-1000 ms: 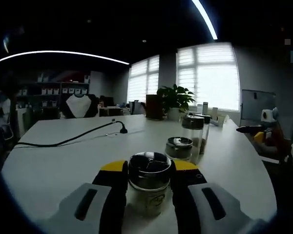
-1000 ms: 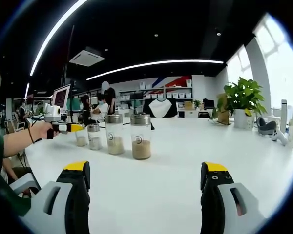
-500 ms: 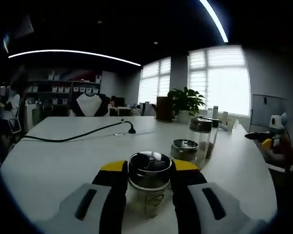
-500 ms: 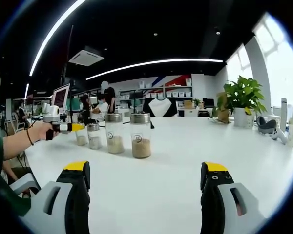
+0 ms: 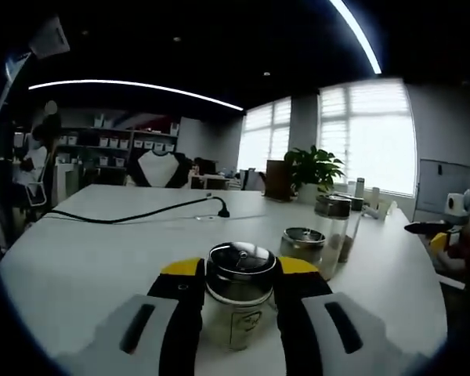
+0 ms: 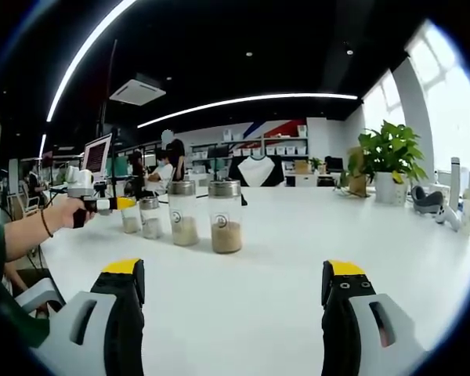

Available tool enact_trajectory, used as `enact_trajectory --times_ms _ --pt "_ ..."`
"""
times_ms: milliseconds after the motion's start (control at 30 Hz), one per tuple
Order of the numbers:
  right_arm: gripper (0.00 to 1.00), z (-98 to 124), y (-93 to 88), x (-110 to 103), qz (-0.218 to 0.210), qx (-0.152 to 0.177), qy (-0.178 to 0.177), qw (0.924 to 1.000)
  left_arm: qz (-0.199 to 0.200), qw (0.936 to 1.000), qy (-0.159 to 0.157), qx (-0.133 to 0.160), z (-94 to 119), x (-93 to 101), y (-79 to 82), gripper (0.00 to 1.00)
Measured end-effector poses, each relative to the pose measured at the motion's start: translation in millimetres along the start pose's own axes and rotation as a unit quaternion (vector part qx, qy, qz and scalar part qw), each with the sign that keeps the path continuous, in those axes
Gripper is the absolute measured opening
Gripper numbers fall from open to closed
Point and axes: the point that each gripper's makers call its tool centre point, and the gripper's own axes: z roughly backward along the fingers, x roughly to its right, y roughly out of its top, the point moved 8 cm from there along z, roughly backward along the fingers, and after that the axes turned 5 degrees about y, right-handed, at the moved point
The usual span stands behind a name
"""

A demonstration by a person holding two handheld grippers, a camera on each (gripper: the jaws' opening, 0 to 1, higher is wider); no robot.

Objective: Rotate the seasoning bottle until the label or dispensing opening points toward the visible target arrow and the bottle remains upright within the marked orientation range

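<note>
A short glass seasoning bottle [image 5: 236, 305] with a steel lid stands upright on the white table [image 5: 86, 274]. My left gripper [image 5: 239, 267] is shut on it, one jaw on each side, and a printed emblem on the glass faces the camera. In the right gripper view the same bottle [image 6: 131, 222] appears far left, held by the left gripper [image 6: 110, 204] in a person's hand [image 6: 59, 213]. My right gripper [image 6: 233, 294] hangs open above bare table, with nothing between its jaws. No arrow mark can be made out on the table.
A second short bottle [image 5: 301, 244] and two tall ones [image 5: 330, 225] stand right of the held bottle; from the right gripper view they form a row [image 6: 225, 227]. A black cable [image 5: 141, 211] lies across the far table. A potted plant [image 6: 388, 160] stands near the windows.
The left gripper view has swung left, so the background slid right while the bottle stayed between the jaws. The right gripper has not moved.
</note>
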Motion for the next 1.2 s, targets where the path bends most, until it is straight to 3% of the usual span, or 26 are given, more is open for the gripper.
enact_trajectory --times_ms 467,1200 --pt "0.96 -0.9 -0.1 2.0 -0.001 -0.002 -0.001 1.0000 -0.004 0.9994 0.035 0.005 0.6 3.4 -0.5 0.36" --pt "0.96 -2.6 0.5 7.3 0.002 -0.011 -0.004 0.9999 -0.027 0.9987 0.044 0.003 -1.8 5.9 -0.4 0.37"
